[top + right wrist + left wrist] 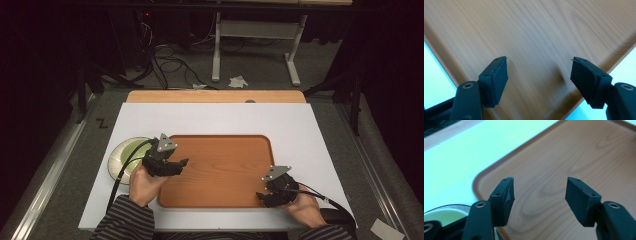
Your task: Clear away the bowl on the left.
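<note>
One wooden tray, one pale green plate and two grippers are counted on the white tabletop. The tray is seen at the centre of the tabletop in the high view, bare of any load. The plate is found at 9 o'clock of the tray, just beside its left edge, partly covered by the left gripper's cable.

The left gripper is held over the tray's left edge, at about 9 o'clock of the tray, with its jaws spread and nothing between them. In the left gripper view the tray's rounded corner and wood grain are seen through the gap, and the plate's rim is seen at 8 o'clock.

The right gripper is held over the tray's near right corner, at about 5 o'clock of the tray, its jaws likewise spread and empty. In the right gripper view only wood grain is seen between them.

A mark like a "Z" can be read on the floor at 10 o'clock of the tabletop.
</note>
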A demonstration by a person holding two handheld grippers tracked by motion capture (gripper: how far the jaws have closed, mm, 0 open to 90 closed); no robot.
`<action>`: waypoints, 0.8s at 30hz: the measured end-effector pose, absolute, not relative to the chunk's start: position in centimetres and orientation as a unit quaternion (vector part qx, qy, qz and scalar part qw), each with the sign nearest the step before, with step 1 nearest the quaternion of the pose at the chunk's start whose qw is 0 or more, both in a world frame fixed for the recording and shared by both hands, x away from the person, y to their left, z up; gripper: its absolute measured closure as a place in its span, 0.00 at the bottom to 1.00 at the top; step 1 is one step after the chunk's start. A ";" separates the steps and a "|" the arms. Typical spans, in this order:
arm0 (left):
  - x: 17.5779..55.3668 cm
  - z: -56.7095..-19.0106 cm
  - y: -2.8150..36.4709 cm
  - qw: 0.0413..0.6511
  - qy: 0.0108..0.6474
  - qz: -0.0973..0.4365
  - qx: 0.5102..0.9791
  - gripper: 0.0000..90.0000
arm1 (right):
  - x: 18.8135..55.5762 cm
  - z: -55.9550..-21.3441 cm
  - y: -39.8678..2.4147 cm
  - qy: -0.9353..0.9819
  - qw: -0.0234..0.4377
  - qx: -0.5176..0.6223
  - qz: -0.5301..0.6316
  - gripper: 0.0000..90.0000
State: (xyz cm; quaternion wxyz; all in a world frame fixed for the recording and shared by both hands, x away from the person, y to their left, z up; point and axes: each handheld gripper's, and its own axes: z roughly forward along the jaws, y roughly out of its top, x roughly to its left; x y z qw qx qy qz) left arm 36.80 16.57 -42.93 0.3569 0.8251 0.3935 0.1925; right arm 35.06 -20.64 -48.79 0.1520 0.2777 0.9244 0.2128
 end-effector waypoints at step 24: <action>37.8 -42.6 21.0 0.357 0.466 0.196 0.785 0.43 | 35.0 -48.8 -20.6 0.926 0.147 0.276 0.213 0.36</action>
